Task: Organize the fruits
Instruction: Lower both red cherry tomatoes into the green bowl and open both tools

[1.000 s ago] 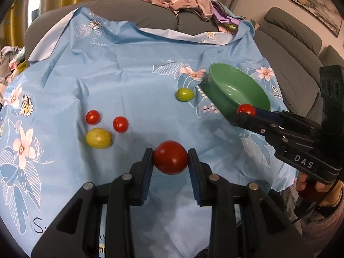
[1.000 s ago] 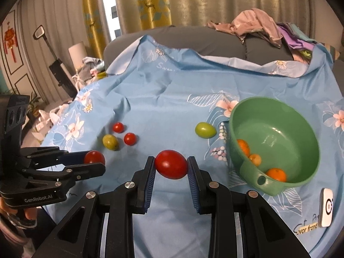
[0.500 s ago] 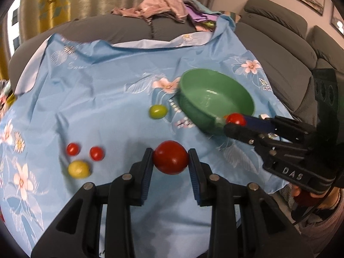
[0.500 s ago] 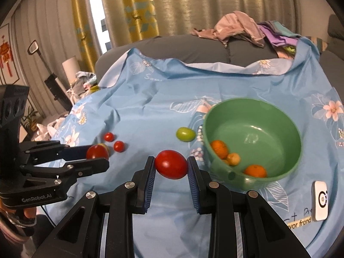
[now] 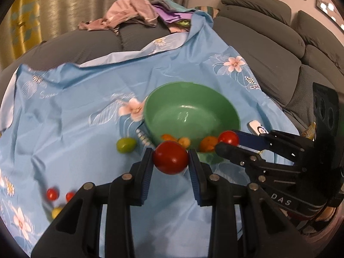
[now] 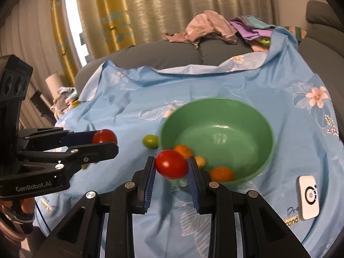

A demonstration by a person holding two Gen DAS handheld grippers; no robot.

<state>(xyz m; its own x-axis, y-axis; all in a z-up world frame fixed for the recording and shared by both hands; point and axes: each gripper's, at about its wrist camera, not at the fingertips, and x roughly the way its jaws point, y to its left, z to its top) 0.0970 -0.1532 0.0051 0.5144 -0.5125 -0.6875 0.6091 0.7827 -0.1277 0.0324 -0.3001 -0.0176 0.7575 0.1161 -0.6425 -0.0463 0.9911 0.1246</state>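
Ahead of both grippers, the blue flowered cloth (image 5: 71, 111) covered the sofa, and the green bowl (image 5: 215, 99) sat on it much nearer than a second before, when it lay off toward the right side of the left gripper's view. Both hands had swung in toward it, so the carry looked almost over and only the release seemed left.

The left gripper (image 5: 170, 161) was clamped on a large red tomato (image 5: 170, 160), held just short of the bowl's near rim. The right gripper (image 6: 171, 167) pinched a second red tomato (image 6: 171, 167) at that same rim, a little to the right of the left one, tips nearly over the wall.

Inside the bowl, just past the fingertips, lay three small orange fruits (image 6: 221, 174). A green fruit (image 5: 126, 145) rested on the cloth beside the bowl's left wall, left of the left gripper. Two small red tomatoes (image 5: 52, 194) and a yellow fruit (image 5: 56, 211) had slid far down and left of that gripper, well apart from the bowl, so they remained to be collected. A white remote (image 6: 309, 197) lay right of the right gripper.
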